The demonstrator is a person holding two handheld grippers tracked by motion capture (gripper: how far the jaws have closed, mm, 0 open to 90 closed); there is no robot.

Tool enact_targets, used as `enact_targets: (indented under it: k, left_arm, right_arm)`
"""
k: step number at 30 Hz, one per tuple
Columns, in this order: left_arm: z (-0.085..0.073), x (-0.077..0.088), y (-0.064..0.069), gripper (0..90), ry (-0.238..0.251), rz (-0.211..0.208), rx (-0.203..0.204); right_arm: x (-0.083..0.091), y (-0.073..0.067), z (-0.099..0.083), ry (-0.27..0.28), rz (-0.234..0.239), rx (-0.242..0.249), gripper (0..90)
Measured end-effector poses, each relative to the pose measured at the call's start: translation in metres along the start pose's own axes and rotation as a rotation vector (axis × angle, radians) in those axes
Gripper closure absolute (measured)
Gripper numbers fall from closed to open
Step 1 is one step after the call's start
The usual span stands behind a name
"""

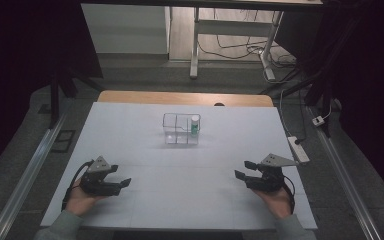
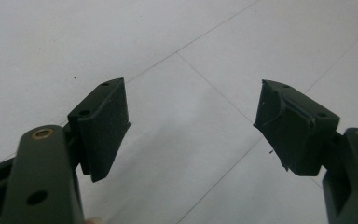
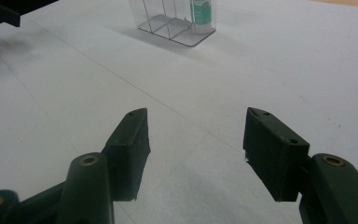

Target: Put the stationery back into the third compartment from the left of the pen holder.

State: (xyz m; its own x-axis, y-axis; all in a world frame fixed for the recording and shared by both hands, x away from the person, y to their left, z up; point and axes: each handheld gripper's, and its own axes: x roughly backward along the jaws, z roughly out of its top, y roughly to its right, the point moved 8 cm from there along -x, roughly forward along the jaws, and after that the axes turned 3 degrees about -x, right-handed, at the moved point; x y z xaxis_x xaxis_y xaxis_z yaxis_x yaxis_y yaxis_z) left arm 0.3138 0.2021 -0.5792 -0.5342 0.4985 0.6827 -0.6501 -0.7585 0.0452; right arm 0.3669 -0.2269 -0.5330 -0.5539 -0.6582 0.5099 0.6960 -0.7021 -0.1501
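Resting low on the white tabletop (image 1: 130, 130), both claws gaping and empty.
Left claw (image 1: 121, 176) and right claw (image 1: 244, 169) near the front edge, well apart from the clear divided box (image 1: 180, 134) holding a green-labelled bottle (image 1: 194, 125) in its right compartment.

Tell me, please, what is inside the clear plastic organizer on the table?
The clear organizer holds one small white-capped bottle with a green label in its right-hand compartment. Other compartments look empty. The label text is unreadable.

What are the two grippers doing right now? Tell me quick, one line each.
Left gripper: open, nothing between its jaws, low over the white table.
Right gripper: open, nothing between its jaws, low over the table.
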Motion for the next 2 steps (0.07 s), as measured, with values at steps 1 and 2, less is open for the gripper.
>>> enact_targets:
  k: [1,2]
  left_arm:
    - [0.0,0.0001,0.0,24.9,0.0,0.0,0.0]
    - [0.0001,0.0,0.0001,24.8,0.001,0.0,0.0]
  right_arm:
    - [-0.0002,0.0,0.0,0.0,-0.001,0.004,39.6]
    - [-0.0005,0.0002,-0.0001,0.0,-0.002,0.005,39.5]
